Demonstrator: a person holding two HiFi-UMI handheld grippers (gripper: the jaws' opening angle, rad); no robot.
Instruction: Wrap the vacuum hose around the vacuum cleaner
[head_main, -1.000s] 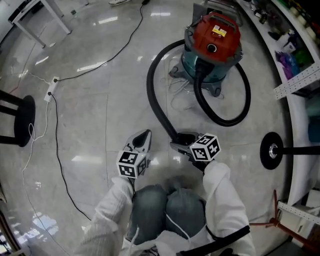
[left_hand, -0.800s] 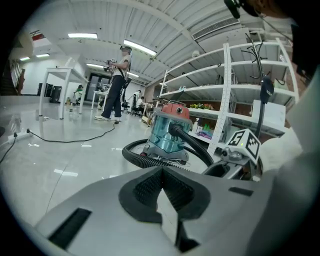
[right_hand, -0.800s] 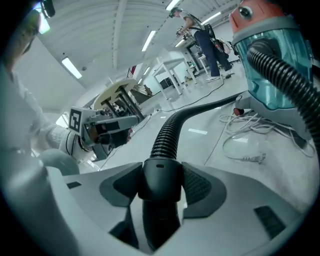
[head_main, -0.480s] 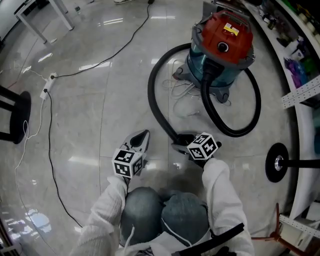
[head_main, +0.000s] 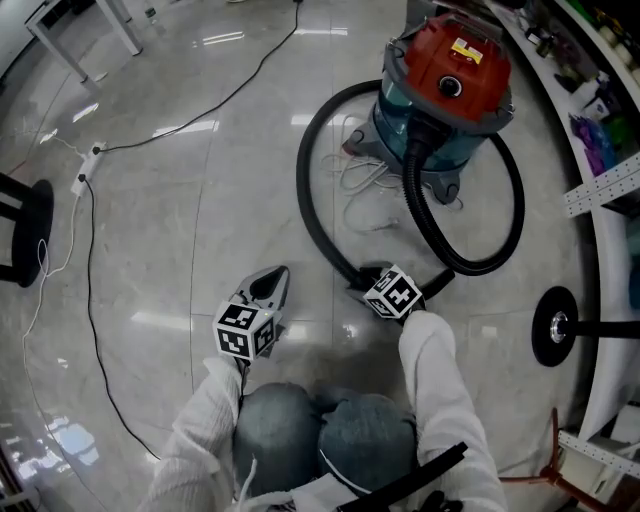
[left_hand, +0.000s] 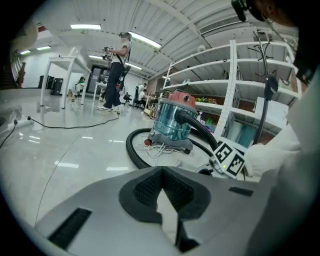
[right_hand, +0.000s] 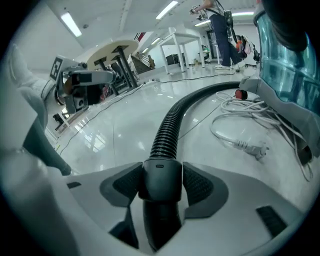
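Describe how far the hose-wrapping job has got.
Done: the right tongs grip the end cuff of the hose. In hand: that end is held low near the floor; the left tongs are shut and empty. Left: the hose lies in wide loose loops by the vacuum cleaner, not wound snugly around it.

The right gripper (head_main: 368, 280), carrying the black ribbed vacuum hose (right_hand: 169, 127) by its smooth end cuff (right_hand: 160, 182), is sinking toward the glossy pale tiled floor (head_main: 200, 200) and rolling; the left gripper (head_main: 279, 276) is dropping too, drifting leftward.
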